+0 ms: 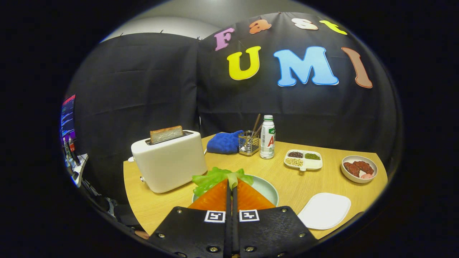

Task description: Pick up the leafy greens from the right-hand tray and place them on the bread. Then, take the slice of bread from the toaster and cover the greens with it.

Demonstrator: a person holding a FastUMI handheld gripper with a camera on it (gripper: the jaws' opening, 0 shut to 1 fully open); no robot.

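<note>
Fingers point(232, 186) were closed together, pinching a stalk of the leafy greens point(215, 177) at their tips, right over the plate point(267, 188). Any bread beneath was hidden by them. Beside them, the white tray point(324, 210) lay bare, so I judged the greens nearly placed. Beyond and to the left, the toaster point(170, 165) held its slice point(166, 133), waiting to cover them.
</note>
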